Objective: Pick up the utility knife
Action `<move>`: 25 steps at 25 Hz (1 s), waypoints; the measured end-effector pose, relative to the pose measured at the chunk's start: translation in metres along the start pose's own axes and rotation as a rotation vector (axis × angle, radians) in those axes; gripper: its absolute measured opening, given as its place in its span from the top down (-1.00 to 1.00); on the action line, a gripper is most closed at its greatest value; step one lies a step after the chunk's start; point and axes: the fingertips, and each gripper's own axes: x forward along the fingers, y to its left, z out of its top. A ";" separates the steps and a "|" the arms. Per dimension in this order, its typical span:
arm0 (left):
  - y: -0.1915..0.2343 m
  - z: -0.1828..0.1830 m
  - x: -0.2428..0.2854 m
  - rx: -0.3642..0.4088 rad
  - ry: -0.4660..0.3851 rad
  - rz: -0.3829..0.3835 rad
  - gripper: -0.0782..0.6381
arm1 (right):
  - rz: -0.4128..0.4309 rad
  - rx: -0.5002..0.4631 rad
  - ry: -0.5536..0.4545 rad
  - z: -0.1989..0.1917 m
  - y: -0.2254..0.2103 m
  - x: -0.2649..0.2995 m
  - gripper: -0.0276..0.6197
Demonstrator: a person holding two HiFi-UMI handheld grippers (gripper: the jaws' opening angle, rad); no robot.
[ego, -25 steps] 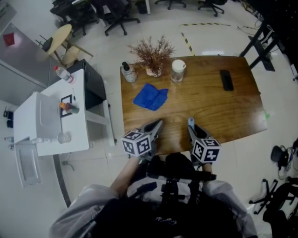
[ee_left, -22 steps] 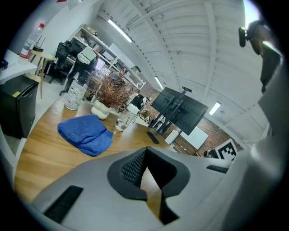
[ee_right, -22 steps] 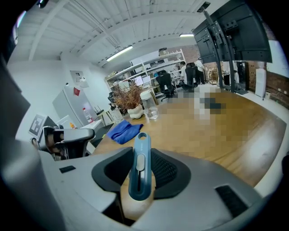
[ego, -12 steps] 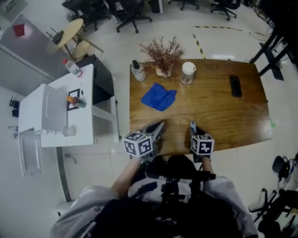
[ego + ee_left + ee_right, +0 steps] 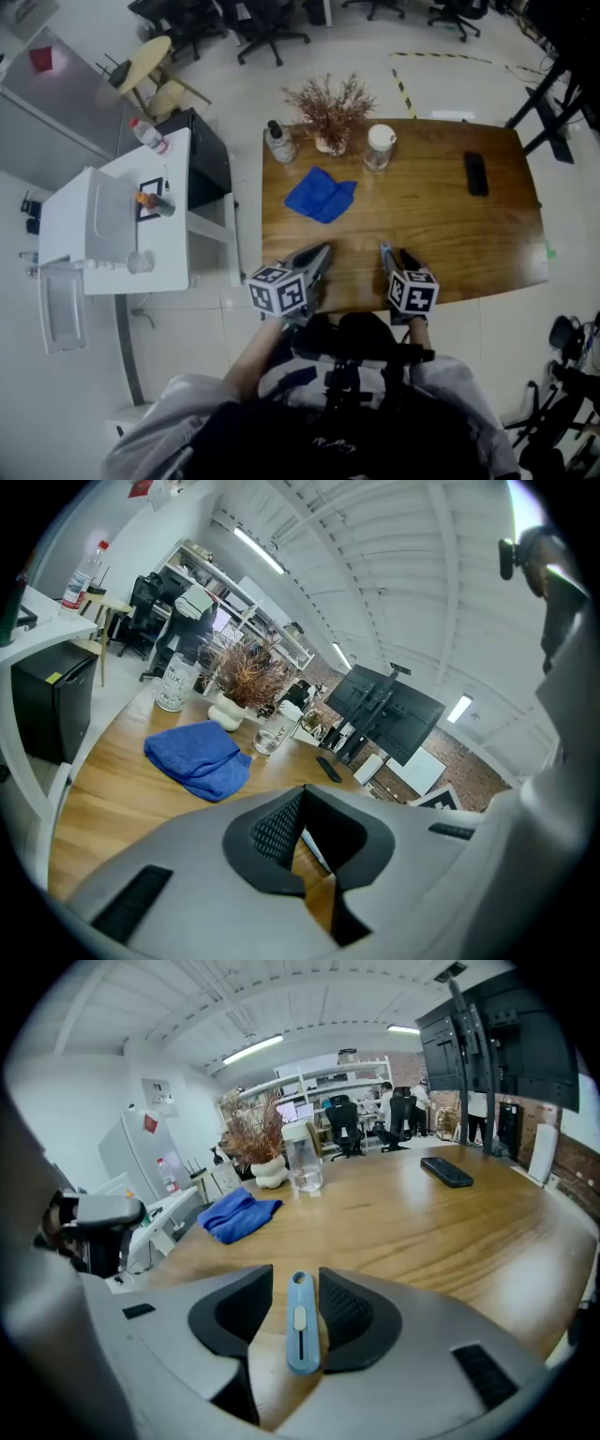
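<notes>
The right gripper (image 5: 295, 1274) is tilting down over the near edge of the wooden table (image 5: 441, 225). Its jaws are opening, with the light blue utility knife (image 5: 302, 1326) lying between them. The knife is sitting close against the pad at 3 o'clock, with a gap showing on its 9 o'clock side, so the pads are not clamping it. It is lying lengthwise along the jaws, pointing toward 12 o'clock. The left gripper (image 5: 303, 791) is hovering at 9 o'clock of the right one, with its jaws closed together at the tips and gripping nothing. From the head view, a blue cloth (image 5: 321, 195) is lying at 12 o'clock of the left gripper. A bottle (image 5: 279, 142), a dried plant (image 5: 330, 108) and a glass jar (image 5: 378, 147) are standing along the far edge, and a black phone (image 5: 476, 173) is lying at 1 o'clock of the right gripper
</notes>
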 end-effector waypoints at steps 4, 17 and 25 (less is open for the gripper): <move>-0.005 -0.002 0.005 0.007 0.012 -0.022 0.76 | 0.046 0.110 -0.111 0.025 0.002 -0.029 0.49; -0.027 -0.015 0.012 0.038 0.066 -0.113 0.76 | 0.103 0.337 -0.327 0.055 0.017 -0.117 0.87; -0.034 -0.023 -0.004 0.057 0.080 -0.150 0.76 | 0.078 0.330 -0.323 0.031 0.035 -0.130 0.87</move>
